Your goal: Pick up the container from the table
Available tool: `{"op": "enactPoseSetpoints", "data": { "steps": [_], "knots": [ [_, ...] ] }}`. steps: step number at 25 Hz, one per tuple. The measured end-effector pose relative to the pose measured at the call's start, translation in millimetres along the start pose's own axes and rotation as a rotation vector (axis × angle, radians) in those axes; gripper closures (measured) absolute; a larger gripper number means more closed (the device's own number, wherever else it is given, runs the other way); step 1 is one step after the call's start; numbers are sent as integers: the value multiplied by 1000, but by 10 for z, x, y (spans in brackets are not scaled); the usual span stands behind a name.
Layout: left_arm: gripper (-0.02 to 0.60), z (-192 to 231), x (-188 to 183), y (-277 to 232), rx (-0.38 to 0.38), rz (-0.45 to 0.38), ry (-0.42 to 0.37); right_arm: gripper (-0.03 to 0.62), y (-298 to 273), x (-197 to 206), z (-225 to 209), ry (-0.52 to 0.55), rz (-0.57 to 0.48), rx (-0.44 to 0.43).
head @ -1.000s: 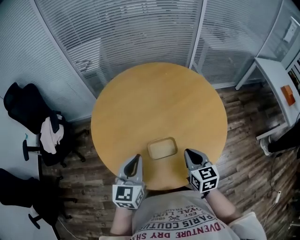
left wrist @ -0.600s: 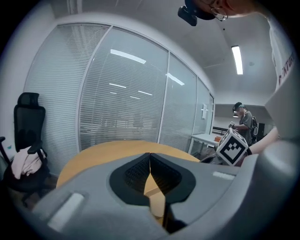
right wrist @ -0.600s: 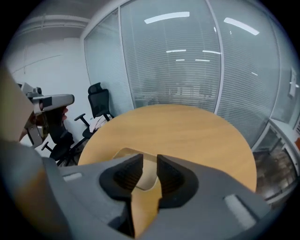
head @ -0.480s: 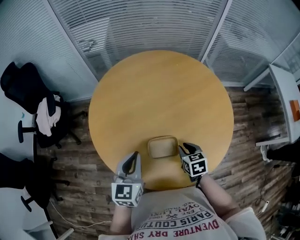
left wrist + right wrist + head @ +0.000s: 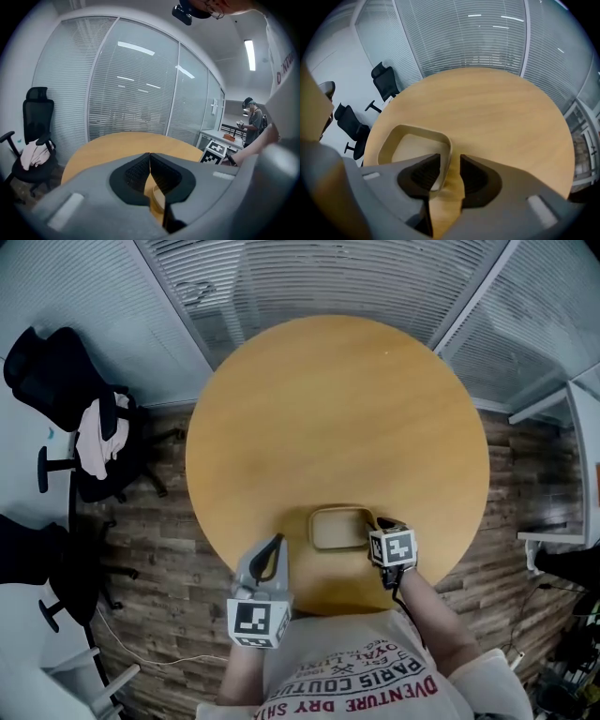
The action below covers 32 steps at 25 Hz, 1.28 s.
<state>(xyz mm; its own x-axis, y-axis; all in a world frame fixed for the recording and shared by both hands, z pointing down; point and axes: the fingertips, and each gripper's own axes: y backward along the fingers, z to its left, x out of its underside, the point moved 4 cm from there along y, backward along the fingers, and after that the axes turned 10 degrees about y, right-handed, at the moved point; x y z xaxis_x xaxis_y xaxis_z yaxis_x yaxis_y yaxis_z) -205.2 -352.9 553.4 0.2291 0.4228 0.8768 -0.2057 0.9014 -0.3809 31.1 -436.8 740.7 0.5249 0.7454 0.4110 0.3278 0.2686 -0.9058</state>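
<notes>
A tan, shallow, rounded-rectangle container sits near the front edge of the round wooden table. My right gripper points steeply down at the container's right end. In the right gripper view the container lies under the right gripper, whose jaws are opening. They straddle the right wall, one finger inside and one outside, with a gap showing on each side. My left gripper hovers left of the container, apart from it. In the left gripper view the left gripper is shut and holds nothing.
Black office chairs, one draped with light clothing, stand on the plank floor left of the table. Glass walls with blinds curve behind it. A white desk edge is at the right. A person stands far off.
My right gripper has dropped and tipped down onto the container's right end, and its jaws have gone from shut to open. The left gripper has sunk a little beside the container.
</notes>
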Motion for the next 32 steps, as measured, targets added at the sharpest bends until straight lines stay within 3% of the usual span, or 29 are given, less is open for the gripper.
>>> {"op": "enactPoseSetpoints", "data": {
  "steps": [2,10,19,24,32],
  "knots": [
    [574,29,9,7,-7,1,-5,462,-52,24,-8,-10,16,0],
    [574,80,64,55,-19,14,-2,578,-168,82,-22,-55,29,-6],
    [574,156,24,159,-41,17,7,588,-130,52,20,-33,24,8],
    [574,133,-31,221,-42,1,4,588,135,-116,64,-30,-60,9],
    [574,-76,-178,313,-8,-36,-27,588,933,-506,173,3,-292,29]
  ]
}}
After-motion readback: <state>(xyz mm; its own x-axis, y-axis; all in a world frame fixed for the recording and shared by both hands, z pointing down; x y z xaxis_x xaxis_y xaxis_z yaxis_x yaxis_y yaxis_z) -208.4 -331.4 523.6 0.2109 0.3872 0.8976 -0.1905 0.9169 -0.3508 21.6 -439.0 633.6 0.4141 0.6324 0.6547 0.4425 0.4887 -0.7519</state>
